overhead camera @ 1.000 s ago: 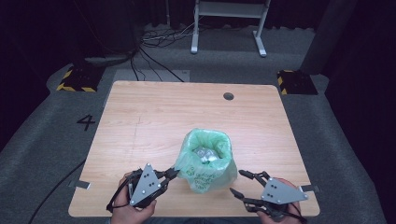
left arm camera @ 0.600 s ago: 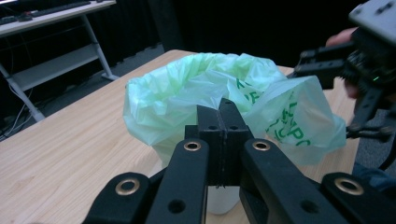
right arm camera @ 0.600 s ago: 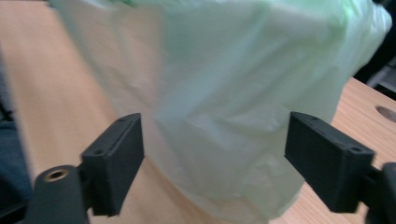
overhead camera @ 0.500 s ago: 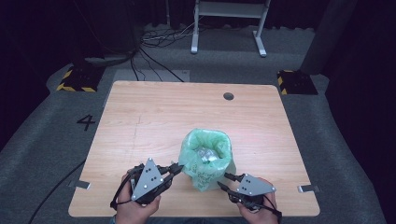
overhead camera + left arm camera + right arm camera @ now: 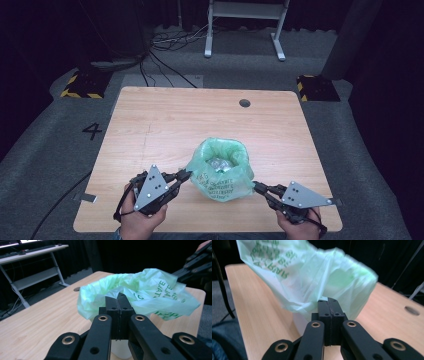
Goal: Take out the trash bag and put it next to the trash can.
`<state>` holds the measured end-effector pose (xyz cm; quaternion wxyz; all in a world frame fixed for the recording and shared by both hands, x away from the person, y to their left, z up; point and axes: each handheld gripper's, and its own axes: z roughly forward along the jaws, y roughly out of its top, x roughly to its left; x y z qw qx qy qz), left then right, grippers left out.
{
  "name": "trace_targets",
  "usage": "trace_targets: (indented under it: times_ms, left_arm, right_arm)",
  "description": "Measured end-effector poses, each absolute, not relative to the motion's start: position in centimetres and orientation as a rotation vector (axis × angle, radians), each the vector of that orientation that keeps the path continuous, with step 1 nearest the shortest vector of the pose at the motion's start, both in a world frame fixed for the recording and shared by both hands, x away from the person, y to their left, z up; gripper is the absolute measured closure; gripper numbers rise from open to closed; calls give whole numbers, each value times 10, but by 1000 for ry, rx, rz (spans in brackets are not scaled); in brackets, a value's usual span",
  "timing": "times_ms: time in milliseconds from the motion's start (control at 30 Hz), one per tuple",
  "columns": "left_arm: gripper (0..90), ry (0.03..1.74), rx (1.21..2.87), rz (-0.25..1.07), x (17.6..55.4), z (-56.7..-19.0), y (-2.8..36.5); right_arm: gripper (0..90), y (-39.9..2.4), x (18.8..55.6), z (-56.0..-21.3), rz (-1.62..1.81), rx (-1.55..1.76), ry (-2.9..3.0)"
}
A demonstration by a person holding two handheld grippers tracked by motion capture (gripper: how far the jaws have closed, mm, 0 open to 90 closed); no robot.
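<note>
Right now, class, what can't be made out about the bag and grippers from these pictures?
- Bag contents: high view, pale lumps, too small to name.
- Print on bag: right gripper view, blurred and cut by the top edge.
- Left gripper: whether film sits between its shut jaws; hidden by the jaws.
- Right gripper: the same.

A translucent pale green plastic bag (image 5: 222, 170) printed with darker green lettering sits at the lower centre of a light wood-grain tabletop (image 5: 165, 125). Two yellow-and-black striped blocks (image 5: 80, 85) lie on grey carpet at the frame's upper left and right.
</note>
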<state>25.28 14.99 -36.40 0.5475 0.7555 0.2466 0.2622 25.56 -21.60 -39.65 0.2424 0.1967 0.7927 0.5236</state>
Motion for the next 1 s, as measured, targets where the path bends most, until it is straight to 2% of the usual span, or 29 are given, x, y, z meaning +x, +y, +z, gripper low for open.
trace_targets:
  times_ms: [133, 233, 433, 733, 1000]
  left_arm:
    - [895, 607, 1771, 628, 267, -358, 153]
    - [883, 637, 1742, 582, 279, -355, 154]
    - [883, 732, 1723, 566, 312, -358, 156]
    - [883, 857, 1793, 554, 358, -377, 148]
    - [880, 899, 1940, 540, 372, -399, 136]
  right_arm:
    - [900, -225, 262, -377, 1466, 537, 2112]
    - [900, -230, 278, -364, 1488, 555, 2069]
    - [900, -234, 313, -363, 1489, 625, 2063]
    - [900, -231, 373, -387, 1438, 800, 2121]
    - [900, -221, 391, -424, 1296, 885, 2260]
